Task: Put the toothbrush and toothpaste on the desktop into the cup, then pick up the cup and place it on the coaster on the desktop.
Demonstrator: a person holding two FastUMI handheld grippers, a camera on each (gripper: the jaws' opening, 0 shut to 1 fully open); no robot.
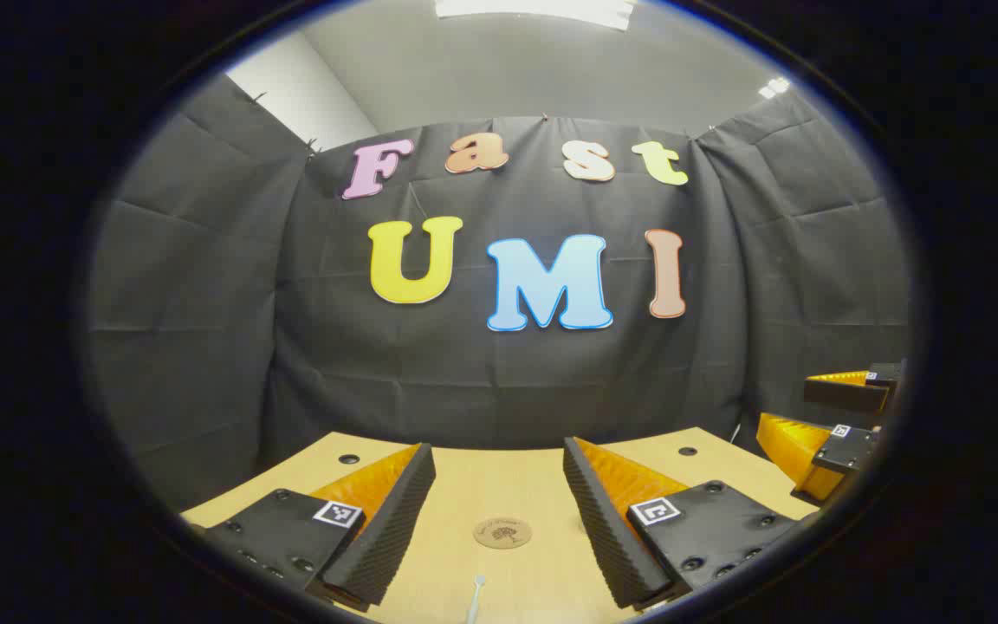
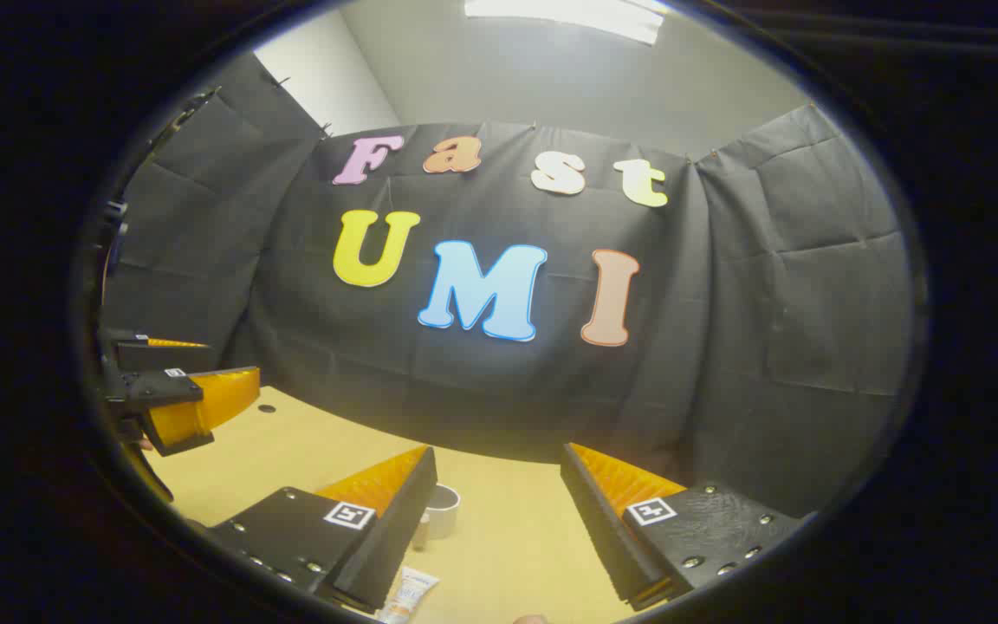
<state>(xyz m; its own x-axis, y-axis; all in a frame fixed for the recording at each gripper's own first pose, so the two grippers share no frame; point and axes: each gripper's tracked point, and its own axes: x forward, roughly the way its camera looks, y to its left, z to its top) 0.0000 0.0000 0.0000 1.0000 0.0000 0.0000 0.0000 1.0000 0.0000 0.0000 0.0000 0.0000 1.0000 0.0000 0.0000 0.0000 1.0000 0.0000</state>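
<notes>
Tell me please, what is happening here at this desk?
A person holds two grippers above a light wooden desktop; both are open and hold nothing. Ahead of the left gripper lie a round cork coaster and the tip of a pale toothbrush. By the right gripper stand a white cup and a toothpaste tube. Nothing is in the cup yet.

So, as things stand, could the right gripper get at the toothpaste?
Probably yes. The right gripper is open above the desk, and the toothpaste lies just below its near finger with nothing on it; the cup stands beyond, apart.
</notes>
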